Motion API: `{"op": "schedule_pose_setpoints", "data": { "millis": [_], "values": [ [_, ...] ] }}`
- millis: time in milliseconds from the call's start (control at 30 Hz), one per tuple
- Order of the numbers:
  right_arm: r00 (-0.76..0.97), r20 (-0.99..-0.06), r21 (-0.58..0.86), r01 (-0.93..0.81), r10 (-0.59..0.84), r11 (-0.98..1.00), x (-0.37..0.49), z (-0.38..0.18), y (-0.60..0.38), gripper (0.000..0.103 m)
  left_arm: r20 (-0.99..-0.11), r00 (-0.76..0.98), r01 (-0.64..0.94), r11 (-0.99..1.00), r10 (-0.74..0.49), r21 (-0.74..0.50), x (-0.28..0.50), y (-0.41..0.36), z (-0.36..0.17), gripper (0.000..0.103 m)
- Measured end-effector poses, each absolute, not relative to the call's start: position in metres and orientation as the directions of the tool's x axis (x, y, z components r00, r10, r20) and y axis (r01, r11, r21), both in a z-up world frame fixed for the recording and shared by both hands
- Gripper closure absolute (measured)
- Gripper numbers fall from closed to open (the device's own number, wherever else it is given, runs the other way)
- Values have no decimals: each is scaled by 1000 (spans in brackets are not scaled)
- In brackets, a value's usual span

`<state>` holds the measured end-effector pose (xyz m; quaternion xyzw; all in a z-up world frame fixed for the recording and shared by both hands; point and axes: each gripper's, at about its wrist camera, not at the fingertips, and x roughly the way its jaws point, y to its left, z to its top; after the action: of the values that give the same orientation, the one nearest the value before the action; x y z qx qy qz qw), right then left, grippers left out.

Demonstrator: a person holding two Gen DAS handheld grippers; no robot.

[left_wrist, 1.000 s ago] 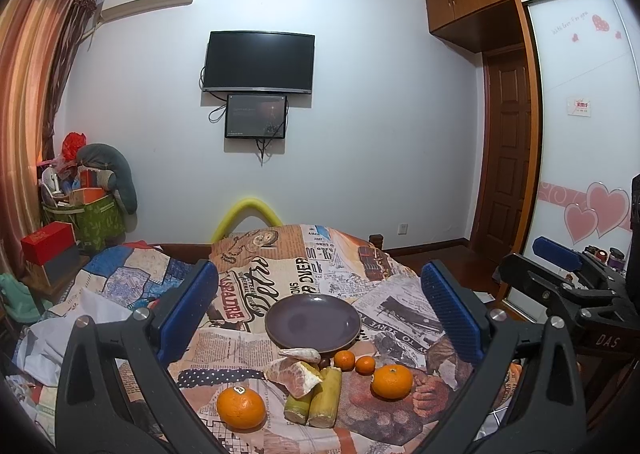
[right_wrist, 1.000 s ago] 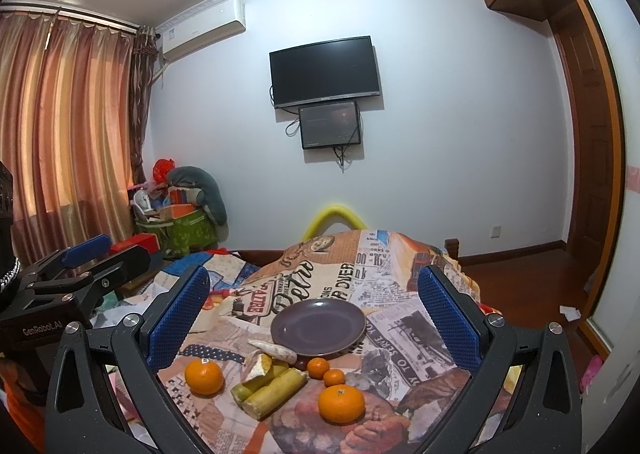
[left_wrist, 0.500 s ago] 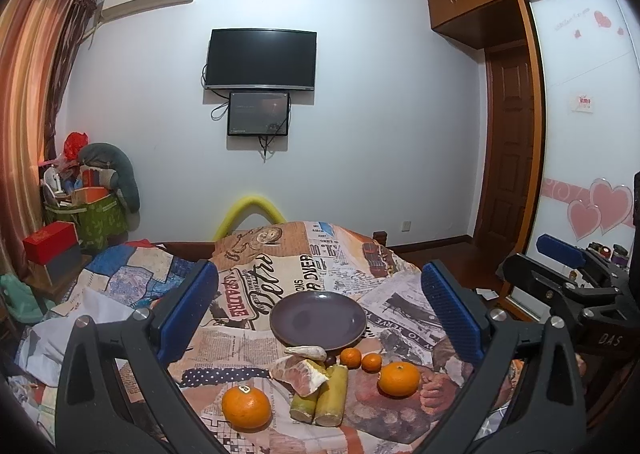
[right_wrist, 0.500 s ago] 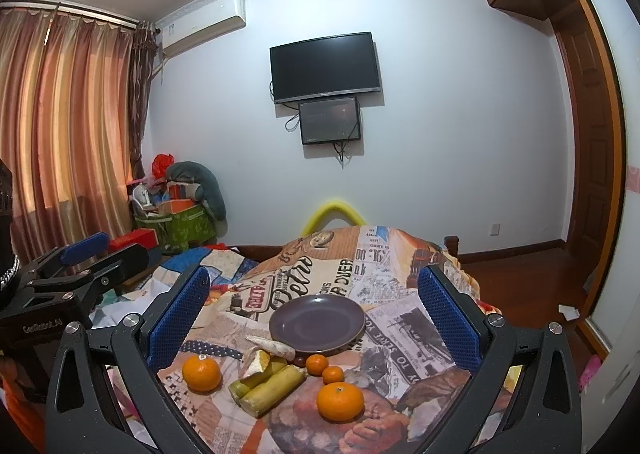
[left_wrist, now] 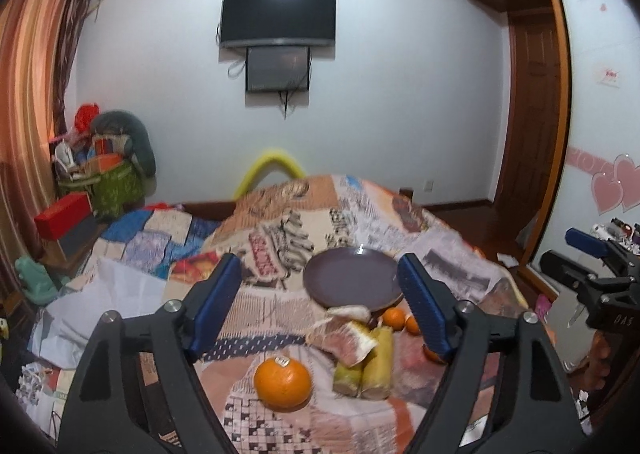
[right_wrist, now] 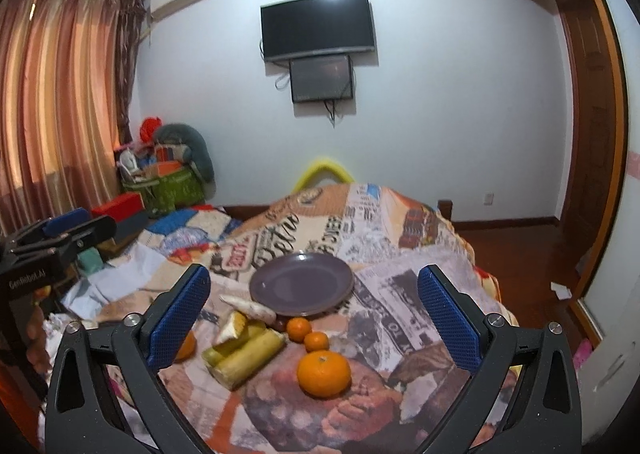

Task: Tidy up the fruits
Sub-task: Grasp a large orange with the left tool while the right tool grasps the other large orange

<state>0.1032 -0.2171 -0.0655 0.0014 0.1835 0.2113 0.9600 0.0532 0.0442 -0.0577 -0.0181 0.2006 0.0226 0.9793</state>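
The left gripper [right_wrist: 60, 250], seen from the right wrist view, is showing "GenRoboLAI", or something close, in white on its black body. The right gripper [left_wrist: 600, 278] is showing "DAS". The newspaper-print cloth [right_wrist: 404, 306] is carrying "TO".

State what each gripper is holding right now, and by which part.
Nothing is held. The left gripper and right gripper are both open above the fruit, with only air between their blue pads.
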Motion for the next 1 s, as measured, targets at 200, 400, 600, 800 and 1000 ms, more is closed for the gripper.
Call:
{"op": "schedule_pose_setpoints", "data": {
  "millis": [200,400,600,800,1000],
  "values": [
    [805,-442,73,-408,396,910,116,-88,-217,14,-524,851,-56,998,30,-33,81,71,-96,25],
    [737,-545,80,-429,399,900,132,-116,-213,14,-640,768,-56,996,-5,-75,103,90,-141,25],
    [673,-632,79,-439,386,895,151,-145,-205,14,-732,681,-59,993,-35,-102,119,90,-181,25],
    [596,-699,123,-444,395,888,169,-170,-201,14,-782,621,-83,989,-42,-119,129,97,-208,25],
    [532,-738,165,-454,415,875,180,-189,-197,20,-806,587,-90,983,-77,-159,136,100,-226,25]
  ]
}}
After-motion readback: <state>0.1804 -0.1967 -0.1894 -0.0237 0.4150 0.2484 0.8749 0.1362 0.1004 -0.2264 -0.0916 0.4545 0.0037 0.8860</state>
